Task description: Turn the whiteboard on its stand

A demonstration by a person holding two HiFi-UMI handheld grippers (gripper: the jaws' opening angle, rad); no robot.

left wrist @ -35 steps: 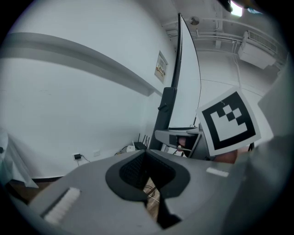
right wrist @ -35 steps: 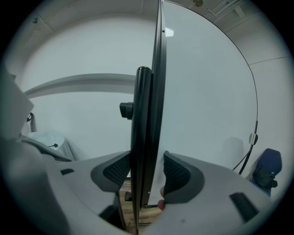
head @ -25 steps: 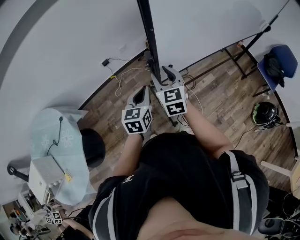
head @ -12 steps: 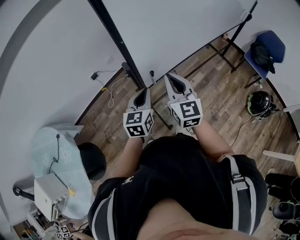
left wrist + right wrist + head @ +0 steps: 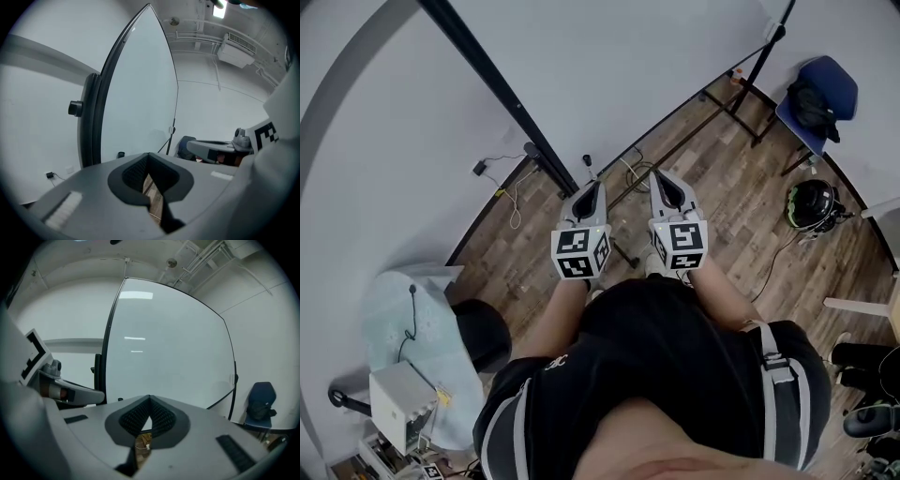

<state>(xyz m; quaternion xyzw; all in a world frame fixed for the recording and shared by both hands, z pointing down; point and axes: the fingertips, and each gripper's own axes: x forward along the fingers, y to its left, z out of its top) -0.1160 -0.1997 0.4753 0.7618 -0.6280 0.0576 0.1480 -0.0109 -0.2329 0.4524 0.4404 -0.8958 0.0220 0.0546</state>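
Observation:
The whiteboard (image 5: 619,66) stands upright in front of me, a big white panel in a black frame (image 5: 492,80) on a stand whose foot (image 5: 558,169) rests on the wooden floor. My left gripper (image 5: 591,190) and right gripper (image 5: 660,178) hang side by side short of the board, both shut and empty, touching nothing. In the left gripper view the board (image 5: 136,93) shows almost edge-on beside its black upright (image 5: 91,122). The right gripper view faces the board (image 5: 164,352) more squarely, with its far post (image 5: 234,380) at the right.
A blue chair (image 5: 816,94) with a black bag and a dark helmet (image 5: 811,202) sit at the right. At the lower left are a cloth-covered round table (image 5: 412,319) and a black stool (image 5: 478,328). Cables (image 5: 511,202) trail along the wall.
My right gripper has come off the board's black frame, shut, and drawn back beside the left one. The frame now lies farther to the left in the head view.

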